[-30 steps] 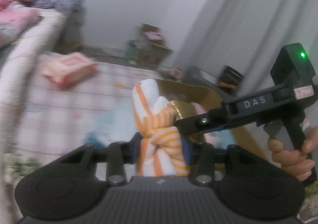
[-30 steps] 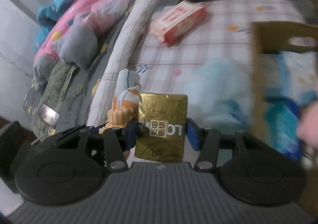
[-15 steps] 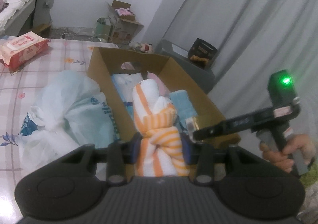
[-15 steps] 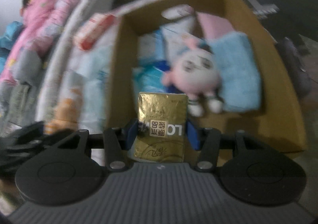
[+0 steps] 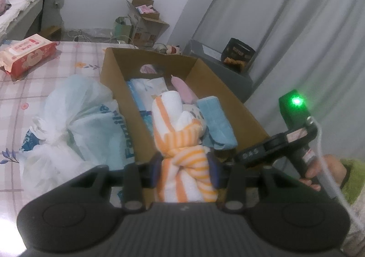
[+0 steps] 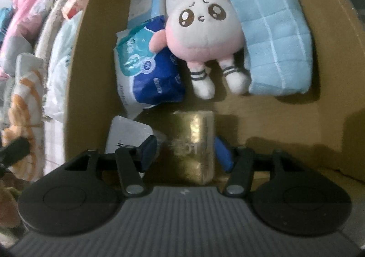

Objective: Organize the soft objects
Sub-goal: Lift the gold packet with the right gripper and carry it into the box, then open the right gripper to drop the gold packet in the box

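Our right gripper (image 6: 186, 150) has just been opening its jaws; the gold packet (image 6: 194, 145) sits loose between them on the cardboard box (image 6: 273, 124) floor. We should lift straight out without snagging it. Our left gripper (image 5: 185, 165) stays clamped on the striped towel (image 5: 182, 142), poised over the box's near edge.

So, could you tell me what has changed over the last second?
The right gripper swung from the bed down into the cardboard box; its jaws have just been opening, releasing the gold packet. The left gripper stays clamped on the orange-striped towel.
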